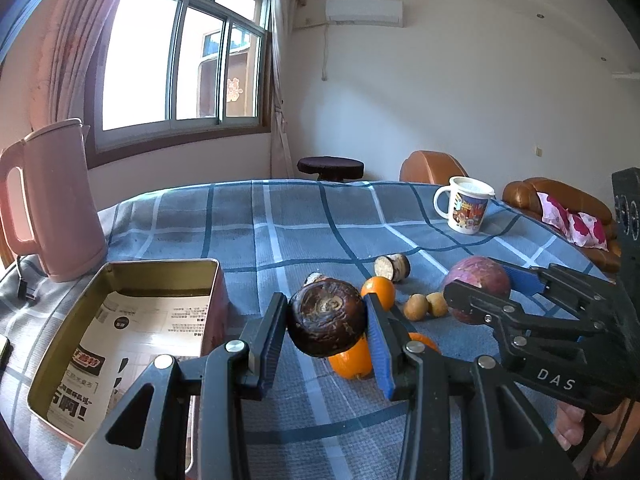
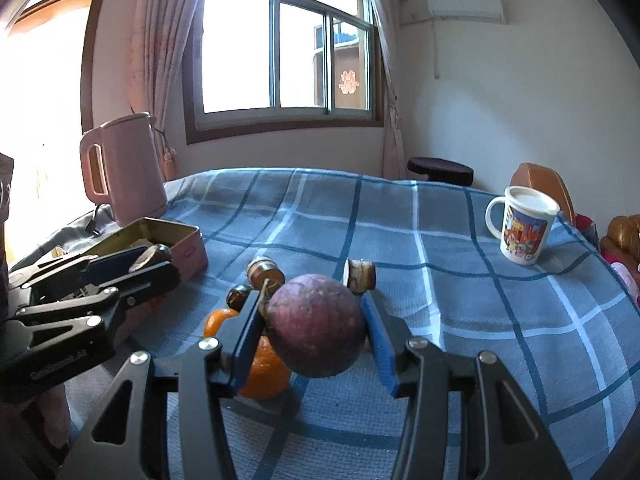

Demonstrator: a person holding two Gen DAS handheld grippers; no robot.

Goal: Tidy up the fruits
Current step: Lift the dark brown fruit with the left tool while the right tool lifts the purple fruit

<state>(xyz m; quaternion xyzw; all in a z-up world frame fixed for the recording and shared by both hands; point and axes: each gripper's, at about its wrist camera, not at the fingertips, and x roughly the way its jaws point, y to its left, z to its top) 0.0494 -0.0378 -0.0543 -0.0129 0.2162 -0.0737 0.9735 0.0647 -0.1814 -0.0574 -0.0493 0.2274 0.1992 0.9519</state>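
A table under a blue plaid cloth fills both views, in a room with a wide window, pink curtains, a white wall with an air conditioner, a dark stool and brown leather seats behind the far edge. A pink kettle stands at the table's left rear and a printed mug at the right rear. The left gripper has its fingers clamped on a dark brown round fruit, lifted clear of the cloth just right of the tin. The right gripper has its fingers clamped on a purple round fruit, also off the table, above the loose pile. Below and between them lie two oranges, two small tan fruits side by side, and a short brown cut piece further back. The open tin sits at the left front, near the kettle; inside it only printed paper lining the bottom shows, and part of its interior is hidden by the gripper.
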